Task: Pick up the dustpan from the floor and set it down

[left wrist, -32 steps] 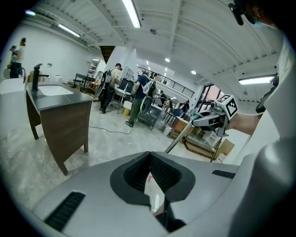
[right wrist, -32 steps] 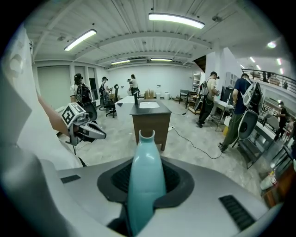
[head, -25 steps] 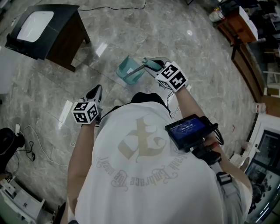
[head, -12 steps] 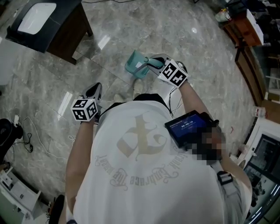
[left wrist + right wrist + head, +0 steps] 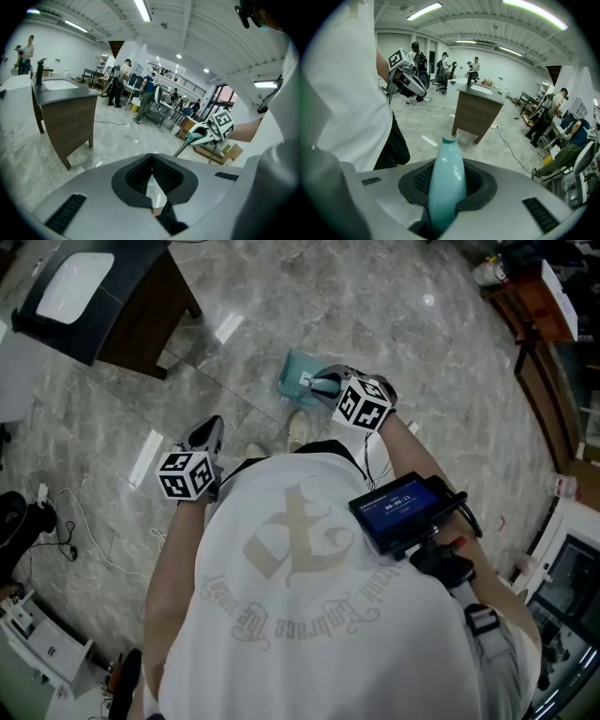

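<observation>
The teal dustpan hangs low over the marble floor just in front of the person's feet; I cannot tell whether it touches the floor. My right gripper is shut on its teal handle, which runs up between the pads and ends at a round tip. The left gripper view shows that handle and its thin metal shaft from the side. My left gripper hangs apart at the person's left, pointing down at the floor. Its jaws meet at the tips with nothing held.
A dark wooden cabinet with a white sink stands at the back left. Cables lie on the floor at the left. Wooden furniture lines the right side. A shoe is just below the dustpan. People work in the distance.
My right gripper has sunk and rolled, carrying the dustpan down toward the floor, closer to the feet. The left gripper has shifted slightly.
</observation>
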Action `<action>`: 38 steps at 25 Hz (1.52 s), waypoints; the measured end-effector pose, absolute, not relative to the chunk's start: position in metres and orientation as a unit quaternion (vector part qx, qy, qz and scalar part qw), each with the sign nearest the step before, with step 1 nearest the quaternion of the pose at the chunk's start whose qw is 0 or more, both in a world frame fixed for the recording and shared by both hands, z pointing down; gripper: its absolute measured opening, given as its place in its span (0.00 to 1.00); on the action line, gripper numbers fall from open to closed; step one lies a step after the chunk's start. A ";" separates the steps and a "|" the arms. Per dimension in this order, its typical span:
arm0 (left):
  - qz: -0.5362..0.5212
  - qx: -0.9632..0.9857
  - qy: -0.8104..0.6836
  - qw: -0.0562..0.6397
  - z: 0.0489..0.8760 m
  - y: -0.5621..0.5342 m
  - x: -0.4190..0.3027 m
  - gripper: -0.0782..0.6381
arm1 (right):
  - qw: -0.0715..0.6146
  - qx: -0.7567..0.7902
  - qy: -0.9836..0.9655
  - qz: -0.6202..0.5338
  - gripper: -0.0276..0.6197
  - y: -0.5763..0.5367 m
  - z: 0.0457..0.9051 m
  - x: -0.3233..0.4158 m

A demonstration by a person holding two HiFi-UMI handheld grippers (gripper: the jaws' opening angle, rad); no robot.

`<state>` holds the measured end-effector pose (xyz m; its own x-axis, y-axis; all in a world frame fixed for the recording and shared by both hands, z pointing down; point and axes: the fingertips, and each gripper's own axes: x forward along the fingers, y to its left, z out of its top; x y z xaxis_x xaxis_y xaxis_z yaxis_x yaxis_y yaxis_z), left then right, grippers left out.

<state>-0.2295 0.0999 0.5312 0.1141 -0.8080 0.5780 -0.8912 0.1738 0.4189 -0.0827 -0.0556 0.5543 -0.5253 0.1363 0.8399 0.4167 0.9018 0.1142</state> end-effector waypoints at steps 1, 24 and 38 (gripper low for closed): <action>0.057 0.640 -0.663 0.384 0.531 0.095 -0.229 0.13 | 0.460 -0.165 -0.859 -0.152 0.20 -0.059 0.558 -0.082; 0.071 0.550 -0.712 0.431 0.546 0.077 -0.234 0.13 | 0.488 -0.324 -0.779 -0.223 0.20 -0.111 0.662 -0.087; 0.074 0.513 -0.729 0.447 0.544 0.063 -0.230 0.13 | 0.488 -0.341 -0.770 -0.229 0.20 -0.150 0.698 -0.108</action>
